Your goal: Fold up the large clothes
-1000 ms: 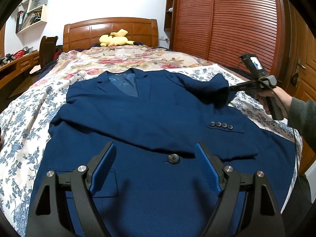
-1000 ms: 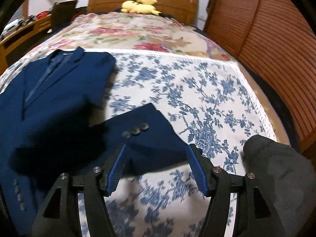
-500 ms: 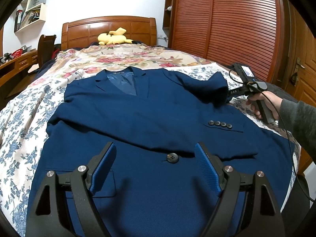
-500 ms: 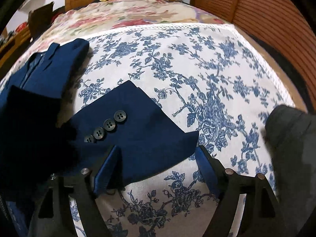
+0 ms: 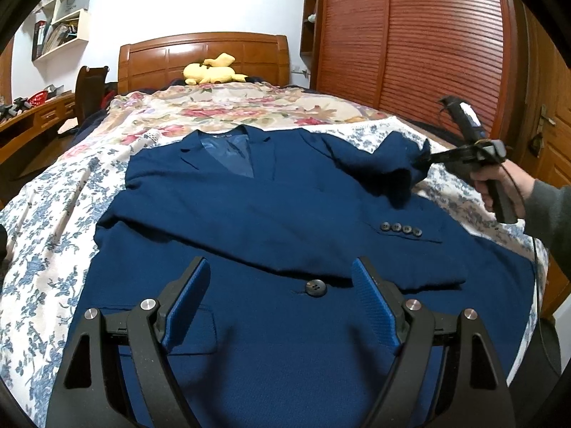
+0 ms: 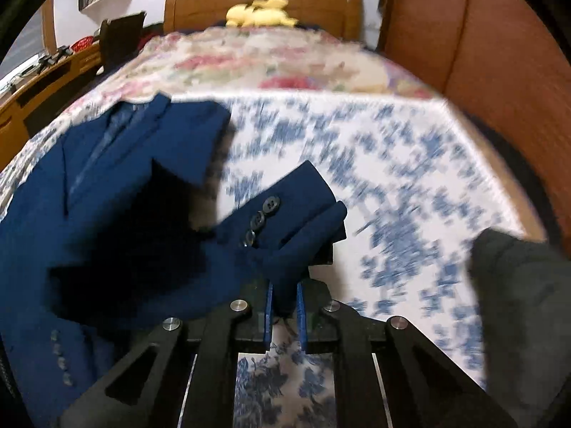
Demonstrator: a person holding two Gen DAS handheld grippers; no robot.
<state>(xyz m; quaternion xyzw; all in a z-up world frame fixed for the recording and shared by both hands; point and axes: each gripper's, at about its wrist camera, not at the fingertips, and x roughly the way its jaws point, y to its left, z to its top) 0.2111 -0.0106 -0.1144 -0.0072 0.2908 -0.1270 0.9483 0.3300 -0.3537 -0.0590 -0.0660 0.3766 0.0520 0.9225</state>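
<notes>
Since half a second ago right gripper (image 6: 284,306) jaws closed onto sleeve cuff (image 6: 303,207), lifting it. Left gripper (image 5: 280,306) jaws apart over blazer (image 5: 285,339) on bed (image 5: 43,242). Risk: shallow pinch, cuff could slip mid-fold.

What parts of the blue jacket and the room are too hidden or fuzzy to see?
- Right wrist view: the bedsheet is smeared by motion blur, so its flowers can't be read.
- Right wrist view: the sleeve cuff end disappears between the right claw pads.
- Left wrist view: the jacket hem is cut off behind the left claw and the bottom edge.
- Left wrist view: the shelf items are too small to name.
</notes>
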